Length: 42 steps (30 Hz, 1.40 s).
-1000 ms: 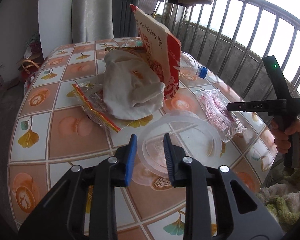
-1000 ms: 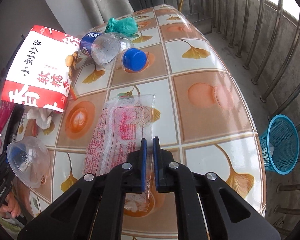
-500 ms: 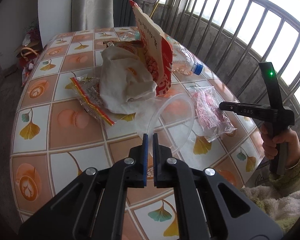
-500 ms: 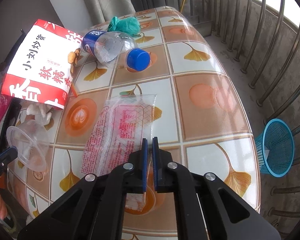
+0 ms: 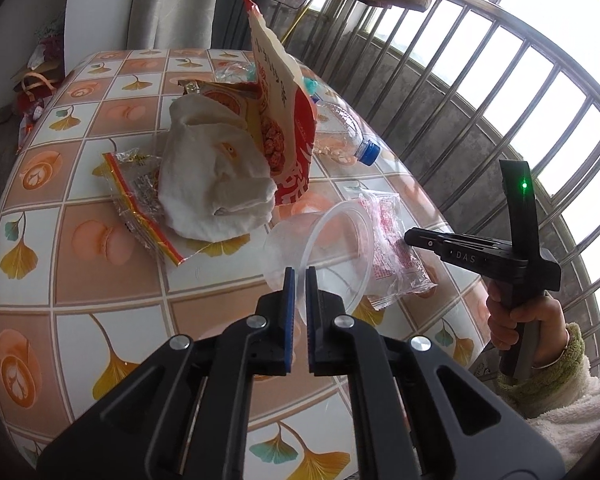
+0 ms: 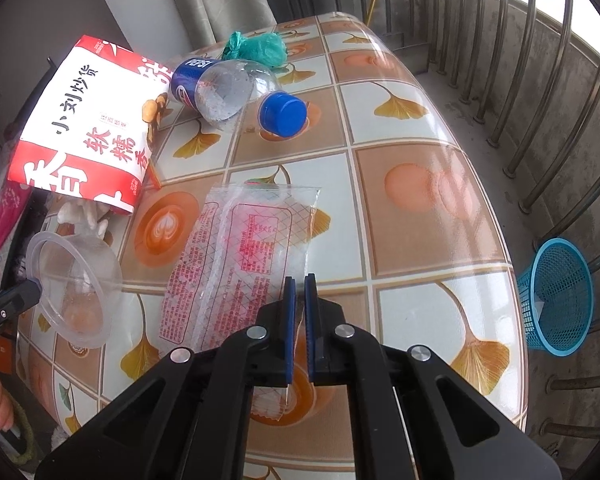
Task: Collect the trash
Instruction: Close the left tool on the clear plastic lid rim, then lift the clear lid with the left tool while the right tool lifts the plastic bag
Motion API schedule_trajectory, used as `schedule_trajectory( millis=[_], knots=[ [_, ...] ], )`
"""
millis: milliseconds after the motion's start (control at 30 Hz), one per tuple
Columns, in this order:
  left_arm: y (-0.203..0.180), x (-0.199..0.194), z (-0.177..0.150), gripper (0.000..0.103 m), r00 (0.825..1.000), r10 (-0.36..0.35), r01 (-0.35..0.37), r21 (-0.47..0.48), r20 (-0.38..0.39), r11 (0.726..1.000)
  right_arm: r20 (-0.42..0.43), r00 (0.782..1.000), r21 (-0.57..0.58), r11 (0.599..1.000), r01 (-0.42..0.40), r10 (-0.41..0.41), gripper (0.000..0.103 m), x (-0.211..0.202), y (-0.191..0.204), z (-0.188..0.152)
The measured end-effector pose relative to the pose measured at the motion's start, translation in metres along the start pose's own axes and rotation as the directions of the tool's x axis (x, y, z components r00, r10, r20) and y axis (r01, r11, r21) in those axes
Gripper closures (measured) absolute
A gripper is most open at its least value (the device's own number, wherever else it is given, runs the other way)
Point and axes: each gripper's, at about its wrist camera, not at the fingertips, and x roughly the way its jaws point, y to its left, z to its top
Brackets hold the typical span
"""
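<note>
Trash is held in both tools at once, presumably so that two pieces can be carried off the desk (image 6: 420, 168) in one trip. The left hand-held gripper (image 5: 298, 280) is clamped on the rim of a clear plastic cup (image 5: 332, 248), which is tipped on its side with its mouth turned toward the camera and appears lifted slightly off the surface. The right hand-held gripper (image 6: 298, 288) is pinched narrowly on the near edge of a transparent wrapper (image 6: 240, 256) printed in red, which lies flat near the desk's front edge. A blue mesh bin (image 6: 556, 296) stands on the floor below the desk's right edge and is judged the likely destination. A red-and-white snack bag (image 6: 88, 120), a capped bottle (image 6: 236, 92) and a green knotted bag (image 6: 260, 46) remain uncollected.
</note>
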Motion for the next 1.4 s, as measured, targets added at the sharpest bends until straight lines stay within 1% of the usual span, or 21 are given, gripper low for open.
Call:
schedule_trajectory(
  millis=[33,100,167,267,433,533,567,600,633,667,733,767,867,933,1067,1100,1167,1233,1300,1400],
  knots=[
    [-0.002,0.001,0.000,0.097,1.000,0.000,0.000,0.009,0.001,1.000,0.001,1.000,0.002,1.000,-0.003,0.003,0.098,0.000,0.000,0.000],
    [-0.005,0.001,0.000,0.088,1.000,0.001,-0.001,0.028,0.006,1.000,0.003,1.000,0.006,1.000,-0.011,0.011,0.098,0.000,-0.001,0.000],
    [-0.009,0.002,0.000,0.076,1.000,0.009,-0.009,0.048,0.011,0.999,0.004,1.000,0.012,1.000,-0.022,0.022,0.098,0.001,-0.002,0.002],
    [-0.012,0.005,-0.002,0.070,0.999,0.039,-0.040,0.080,0.007,0.996,0.007,0.999,0.026,0.999,-0.044,0.044,0.098,0.002,-0.005,0.003],
    [-0.016,0.014,-0.005,0.069,0.997,0.079,-0.078,0.108,-0.012,0.991,0.007,0.996,0.044,0.995,-0.084,0.084,0.097,0.002,-0.008,0.003],
    [-0.016,0.022,-0.007,0.070,0.994,0.107,-0.103,0.113,-0.030,0.988,0.007,0.996,0.037,0.995,-0.093,0.093,0.097,0.002,-0.007,0.003],
    [-0.016,0.024,-0.007,0.072,0.993,0.117,-0.113,0.111,-0.034,0.987,0.008,0.995,0.039,0.995,-0.097,0.097,0.097,0.002,-0.007,0.002],
    [-0.016,0.026,-0.007,0.076,0.991,0.125,-0.120,0.109,-0.037,0.987,0.008,0.995,0.040,0.994,-0.100,0.100,0.097,0.002,-0.007,0.002],
    [-0.015,0.028,-0.007,0.084,0.991,0.126,-0.121,0.107,-0.042,0.987,0.008,0.995,0.039,0.994,-0.104,0.104,0.097,0.001,-0.008,0.002],
    [-0.015,0.029,-0.006,0.089,0.991,0.127,-0.122,0.103,-0.044,0.987,0.007,0.994,0.039,0.993,-0.107,0.107,0.097,0.001,-0.008,0.002],
    [-0.012,0.031,-0.005,0.097,0.990,0.129,-0.124,0.092,-0.052,0.988,0.005,0.993,0.044,0.992,-0.119,0.119,0.096,0.000,-0.010,0.001],
    [-0.012,0.032,-0.004,0.098,0.990,0.130,-0.125,0.086,-0.054,0.988,0.005,0.992,0.049,0.991,-0.126,0.125,0.094,0.000,-0.011,0.001],
    [-0.009,0.031,-0.004,0.099,0.991,0.124,-0.121,0.066,-0.056,0.990,0.014,0.990,0.063,0.988,-0.138,0.137,0.085,-0.005,-0.015,0.000],
    [-0.009,0.029,-0.004,0.099,0.991,0.123,-0.120,0.059,-0.053,0.991,0.020,0.990,0.068,0.988,-0.142,0.141,0.081,-0.008,-0.018,-0.001],
    [-0.011,0.026,-0.004,0.099,0.990,0.131,-0.129,0.056,-0.047,0.990,0.022,0.988,0.080,0.985,-0.153,0.152,0.065,-0.011,-0.020,-0.003],
    [-0.011,0.025,-0.004,0.099,0.989,0.137,-0.135,0.055,-0.047,0.989,0.017,0.987,0.085,0.984,-0.159,0.158,0.064,-0.011,-0.019,-0.004],
    [-0.011,0.024,-0.004,0.099,0.988,0.145,-0.142,0.052,-0.050,0.989,0.009,0.985,0.091,0.980,-0.175,0.174,0.058,-0.009,-0.017,-0.003],
    [-0.011,0.023,-0.004,0.099,0.987,0.150,-0.148,0.048,-0.053,0.988,0.003,0.984,0.073,0.982,-0.177,0.177,0.053,-0.006,-0.009,-0.003],
    [-0.011,0.021,-0.004,0.099,0.986,0.158,-0.155,0.047,-0.050,0.987,-0.004,0.988,0.032,0.988,-0.152,0.152,0.053,-0.003,0.002,-0.004],
    [-0.010,0.020,-0.003,0.099,0.985,0.166,-0.164,0.035,-0.050,0.986,0.004,0.999,-0.062,0.997,-0.053,0.053,0.053,0.000,0.021,-0.008]
  ],
)
